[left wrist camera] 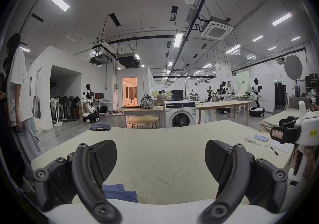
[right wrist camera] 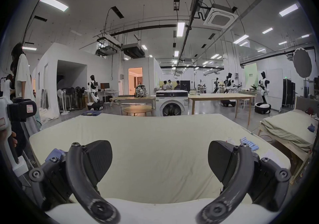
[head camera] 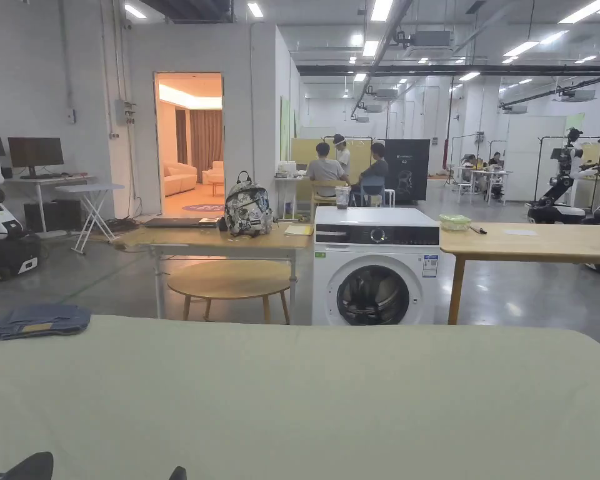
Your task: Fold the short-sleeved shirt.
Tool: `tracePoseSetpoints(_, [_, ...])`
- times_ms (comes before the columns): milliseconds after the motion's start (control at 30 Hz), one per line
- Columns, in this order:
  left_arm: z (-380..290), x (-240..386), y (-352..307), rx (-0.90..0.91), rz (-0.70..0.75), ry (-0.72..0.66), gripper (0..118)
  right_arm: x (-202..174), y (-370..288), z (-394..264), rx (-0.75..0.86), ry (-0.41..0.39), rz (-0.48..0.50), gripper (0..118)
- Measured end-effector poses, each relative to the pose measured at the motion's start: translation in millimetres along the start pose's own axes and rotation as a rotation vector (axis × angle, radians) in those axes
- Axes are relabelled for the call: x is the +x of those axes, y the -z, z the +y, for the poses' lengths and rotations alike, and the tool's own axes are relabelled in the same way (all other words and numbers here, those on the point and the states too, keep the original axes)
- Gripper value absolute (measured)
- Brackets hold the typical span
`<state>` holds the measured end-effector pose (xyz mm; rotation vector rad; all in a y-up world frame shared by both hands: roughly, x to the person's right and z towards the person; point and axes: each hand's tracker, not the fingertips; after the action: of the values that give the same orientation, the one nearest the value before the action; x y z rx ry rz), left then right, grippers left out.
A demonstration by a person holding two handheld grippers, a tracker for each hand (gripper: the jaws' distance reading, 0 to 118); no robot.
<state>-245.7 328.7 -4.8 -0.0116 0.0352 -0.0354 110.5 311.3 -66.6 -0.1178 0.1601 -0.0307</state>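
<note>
Left gripper: two black, matte, ribbed wedge pads on curved arms, jaws spread wide, nothing between them. Just below and inside the left pad, a patch of blue cloth, soft weave, lies flat on the pale cream sheet; most of it is cut off by the gripper body, so I cannot tell whether it is the short-sleeved shirt or how it is laid out. The sheet is lightly creased, covering a padded work surface with rounded corners.

Right gripper: same build, jaws also wide apart and empty, held over the same sheet. A corner of blue cloth peeks out behind its left jaw arm, largely hidden.

Ahead of both grippers, at the sheet's far left corner, a folded dark blue garment, looks like denim. To the right of the right gripper, small pale blue cylinders in a row, too small to identify. Beyond the sheet, a white front-loading washing machine, glossy, round dark door.
</note>
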Motion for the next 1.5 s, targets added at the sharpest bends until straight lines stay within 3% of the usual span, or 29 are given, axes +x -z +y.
tracePoseSetpoints(100, [0.0,-0.3,0.3,-0.001,-0.005,-0.008,104,3.2,4.1,1.3,-0.045,0.044,0.031,112])
tracePoseSetpoints(367, [1.7,-0.3,4.1,-0.047,-0.009,-0.008,104,22.9,20.8,6.0,-0.124,0.284,0.058,112])
tracePoseSetpoints(467, [0.8,0.6,4.2,-0.049,-0.016,-0.013,104,27.4,22.4,5.5,-0.135,0.309,0.035,112])
tracePoseSetpoints(1167, [-2.6,4.6,10.4,-0.061,-0.048,-0.035,105,17.8,30.1,-2.0,-0.137,0.297,0.019,112])
tracePoseSetpoints(1267, [-4.6,3.5,13.2,-0.069,-0.043,-0.039,104,12.2,28.0,-2.0,-0.115,0.25,0.066,112])
tracePoseSetpoints(1500, [-11.6,4.0,20.3,-0.088,-0.032,-0.044,105,-5.6,31.7,-9.5,-0.125,0.082,0.04,112])
